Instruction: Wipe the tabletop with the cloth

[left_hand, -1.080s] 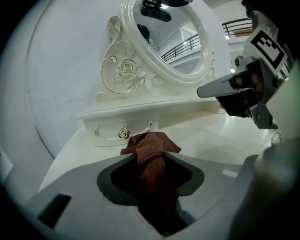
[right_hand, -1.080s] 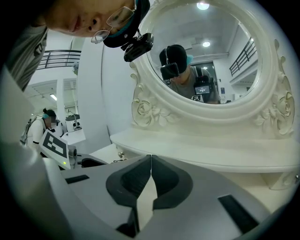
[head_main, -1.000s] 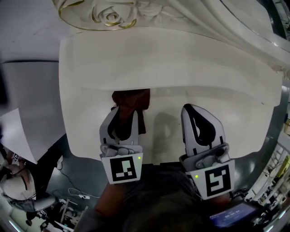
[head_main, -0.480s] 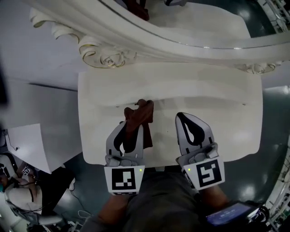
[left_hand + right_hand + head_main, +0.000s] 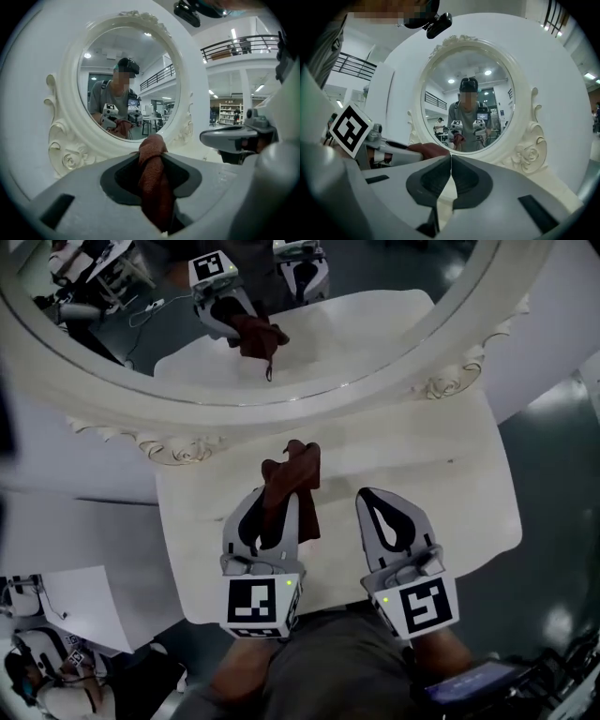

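The reddish-brown cloth (image 5: 298,465) is bunched right between your left gripper's (image 5: 274,505) jaws, which have just been closing and now pinch it. Its wadded end pokes out past the fingertips (image 5: 192,178), and a fold drapes along the jaw nearer your right gripper (image 5: 371,495). That one rides just beside it, jaws pressed together on nothing, and both hang over the white tabletop (image 5: 459,493), facing the ornate oval mirror (image 5: 394,306).

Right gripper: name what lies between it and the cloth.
Only a bare strip of white tabletop, seen in the head view, separates the right gripper from the cloth held by the left gripper.
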`<action>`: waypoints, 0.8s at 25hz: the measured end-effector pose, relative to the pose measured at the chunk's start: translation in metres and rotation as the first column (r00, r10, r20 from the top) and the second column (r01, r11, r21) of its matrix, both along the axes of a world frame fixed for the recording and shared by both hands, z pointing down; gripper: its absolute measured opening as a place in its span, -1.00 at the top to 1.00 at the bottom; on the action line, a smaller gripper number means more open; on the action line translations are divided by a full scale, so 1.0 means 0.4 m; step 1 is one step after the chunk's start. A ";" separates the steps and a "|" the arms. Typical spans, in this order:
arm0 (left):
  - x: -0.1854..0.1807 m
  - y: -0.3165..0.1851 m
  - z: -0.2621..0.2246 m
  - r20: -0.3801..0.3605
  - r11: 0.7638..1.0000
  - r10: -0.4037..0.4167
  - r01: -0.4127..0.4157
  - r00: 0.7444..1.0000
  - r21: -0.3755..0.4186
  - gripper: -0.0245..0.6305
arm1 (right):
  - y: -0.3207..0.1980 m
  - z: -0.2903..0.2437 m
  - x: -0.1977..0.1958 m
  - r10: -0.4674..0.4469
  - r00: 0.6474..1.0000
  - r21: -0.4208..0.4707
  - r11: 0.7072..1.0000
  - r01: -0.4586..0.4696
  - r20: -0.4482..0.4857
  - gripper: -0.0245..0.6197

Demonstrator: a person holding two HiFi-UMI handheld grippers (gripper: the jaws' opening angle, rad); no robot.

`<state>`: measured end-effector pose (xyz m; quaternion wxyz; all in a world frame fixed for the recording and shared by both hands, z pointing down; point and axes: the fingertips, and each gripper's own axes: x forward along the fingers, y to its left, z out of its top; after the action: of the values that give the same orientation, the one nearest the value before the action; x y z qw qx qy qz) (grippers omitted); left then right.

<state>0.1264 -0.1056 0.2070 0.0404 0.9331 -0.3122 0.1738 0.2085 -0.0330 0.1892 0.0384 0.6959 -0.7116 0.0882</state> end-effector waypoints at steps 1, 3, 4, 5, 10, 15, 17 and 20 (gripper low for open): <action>0.023 -0.003 -0.003 -0.002 1.000 0.004 -0.004 1.000 -0.002 0.54 | 0.011 -0.001 0.018 0.011 1.000 -0.001 1.000 -0.011 0.005 0.88; 0.062 -0.014 0.004 -0.008 1.000 0.004 -0.004 1.000 -0.016 0.54 | 0.031 0.007 0.052 0.031 0.999 -0.008 0.999 -0.031 0.013 0.88; 0.080 -0.020 0.014 -0.009 1.000 0.003 -0.003 1.000 -0.029 0.54 | 0.038 0.015 0.068 0.040 0.999 -0.011 0.999 -0.040 0.016 0.88; 0.097 -0.026 0.029 -0.007 0.999 0.003 -0.003 1.000 -0.044 0.54 | 0.042 0.023 0.082 0.048 0.999 -0.010 0.999 -0.047 0.019 0.88; 0.160 -0.052 0.137 0.066 0.997 -0.001 0.006 0.998 -0.082 0.53 | 0.050 0.101 0.124 0.064 0.997 -0.046 0.997 -0.062 0.044 0.88; 0.164 -0.082 0.242 0.195 0.991 0.005 0.022 0.981 -0.135 0.54 | 0.047 0.172 0.122 0.050 0.995 -0.105 0.994 -0.040 0.091 0.88; 0.148 -0.081 0.274 0.240 0.986 0.010 0.031 0.971 -0.167 0.54 | 0.049 0.185 0.114 0.046 0.994 -0.131 0.991 -0.033 0.097 0.88; 0.144 -0.081 0.293 0.243 0.982 0.015 0.031 0.970 -0.185 0.56 | 0.043 0.201 0.114 0.041 0.994 -0.146 0.989 -0.027 0.099 0.88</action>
<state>0.1838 -0.1380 0.3241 0.0901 0.8956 -0.3007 0.3154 0.2541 -0.0157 0.2695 0.0511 0.6980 -0.6925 0.1753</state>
